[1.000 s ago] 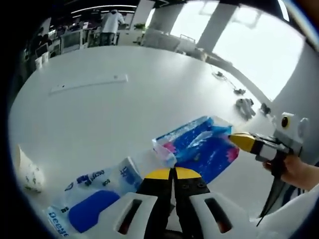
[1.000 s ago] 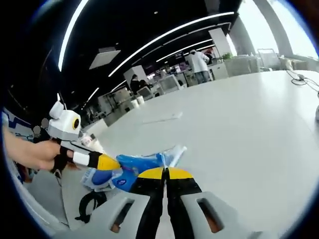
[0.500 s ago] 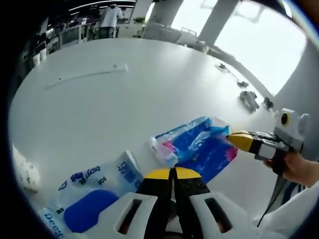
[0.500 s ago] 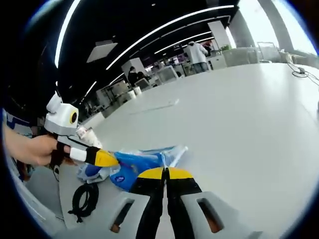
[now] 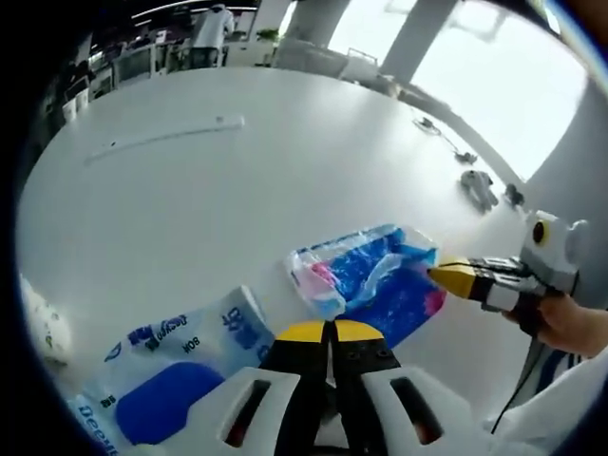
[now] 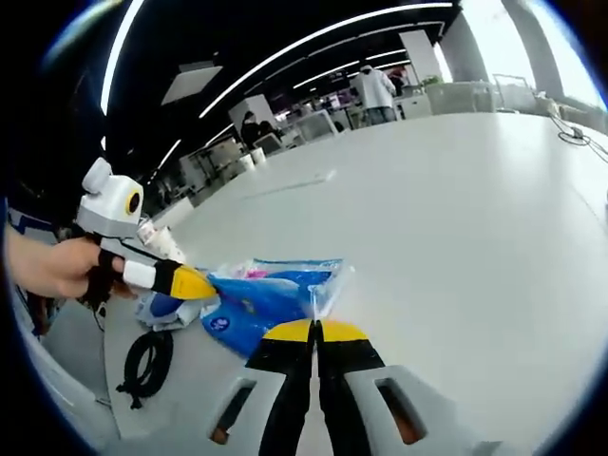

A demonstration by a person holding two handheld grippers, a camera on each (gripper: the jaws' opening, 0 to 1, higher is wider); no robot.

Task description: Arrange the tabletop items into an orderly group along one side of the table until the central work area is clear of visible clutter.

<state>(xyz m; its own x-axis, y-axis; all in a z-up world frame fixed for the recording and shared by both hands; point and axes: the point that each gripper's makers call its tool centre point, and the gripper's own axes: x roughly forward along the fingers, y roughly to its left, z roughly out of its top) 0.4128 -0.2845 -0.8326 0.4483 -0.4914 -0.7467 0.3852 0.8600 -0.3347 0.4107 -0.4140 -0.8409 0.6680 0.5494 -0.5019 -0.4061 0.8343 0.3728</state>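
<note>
Your left gripper (image 5: 329, 330) had its fingers closed on nothing, just above a white and blue pack (image 5: 180, 366) lying on the desk (image 5: 190, 209). Your right gripper (image 6: 316, 330) also had its fingers pressed together, empty, over the desk. A blue and pink pouch (image 5: 372, 277) lay on the desk between the two grippers, with the right gripper's yellow tip at its edge. A black cable coil (image 6: 144, 359) lay near the desk edge.
</note>
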